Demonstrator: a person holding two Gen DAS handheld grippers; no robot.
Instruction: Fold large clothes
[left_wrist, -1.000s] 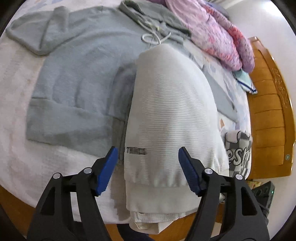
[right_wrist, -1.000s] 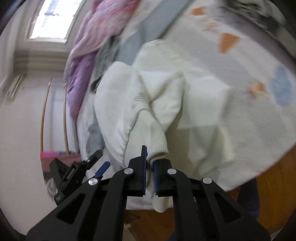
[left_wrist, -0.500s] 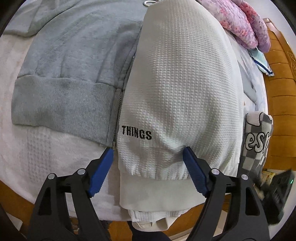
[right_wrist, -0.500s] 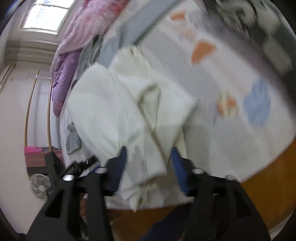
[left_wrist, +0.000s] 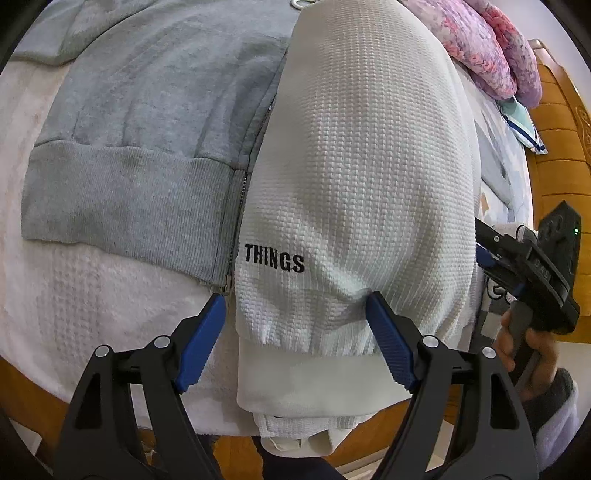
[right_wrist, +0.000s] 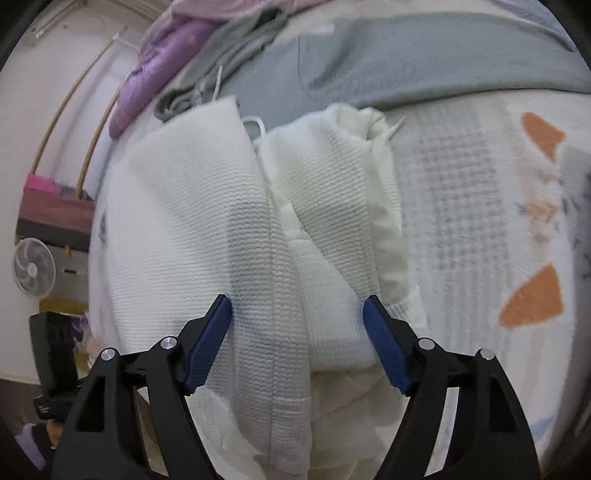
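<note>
A white waffle-knit sweater (left_wrist: 362, 177) with black "THINGS" lettering lies folded lengthwise on the bed, its hem hanging over the near edge. My left gripper (left_wrist: 295, 332) is open, its blue pads astride the hem without pinching it. In the right wrist view the same white sweater (right_wrist: 207, 229) lies with its cream sleeve (right_wrist: 332, 184) folded over it. My right gripper (right_wrist: 297, 336) is open and empty, its pads low over the cloth. It also shows at the right edge of the left wrist view (left_wrist: 495, 269).
A grey zip hoodie (left_wrist: 147, 140) lies flat beside and partly under the sweater. A pink-purple quilt (left_wrist: 487, 48) is bunched at the back. A wooden bed frame (left_wrist: 557, 147) runs along the right. A fan (right_wrist: 33, 269) stands off the bed.
My right gripper was shut on the cream sleeve, then opened and let it drop on the sweater. My left gripper moved in closer to the hem, still open.
</note>
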